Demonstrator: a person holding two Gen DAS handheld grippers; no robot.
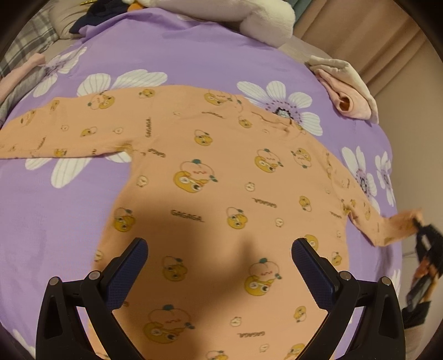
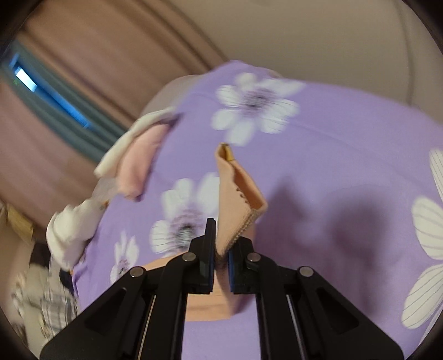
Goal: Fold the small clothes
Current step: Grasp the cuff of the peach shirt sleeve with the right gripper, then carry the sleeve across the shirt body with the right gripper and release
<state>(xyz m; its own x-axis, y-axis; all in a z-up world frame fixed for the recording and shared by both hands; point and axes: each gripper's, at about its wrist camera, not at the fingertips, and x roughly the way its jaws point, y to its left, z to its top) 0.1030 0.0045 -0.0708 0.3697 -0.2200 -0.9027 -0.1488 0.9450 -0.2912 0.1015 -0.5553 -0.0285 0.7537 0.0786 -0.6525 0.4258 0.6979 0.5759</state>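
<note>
Garment: the orange printed top [image 1: 221, 171] lies spread flat on the purple flowered sheet [image 1: 193, 49], body toward 6 o'clock in the left wrist view, one sleeve out to 9 o'clock, the other running to 4 o'clock.
Handling: thin, limp knit by the look of it; light, no stiffness, likely to sag and drag wherever it is not supported.
Where to hold: cuffs, hem corners and shoulder seams look best; a pinch mid-panel would probably bunch it.
Right gripper [image 2: 220, 265]: clenched on the ribbed cuff [image 2: 238, 221] of the 4 o'clock sleeve, which stands up out of the pads toward 12 o'clock.
Left gripper [image 1: 218, 274]: released, jaws wide, hovering over the lower body of the top with nothing between them.
Risk: a fast pull on the cuff may shift the whole top.
Containers: none visible.
Nearby: a pink and cream folded pile [image 1: 349, 91] at 2 o'clock, near the bed edge; white plush [image 1: 265, 19] at 12 o'clock.
</note>
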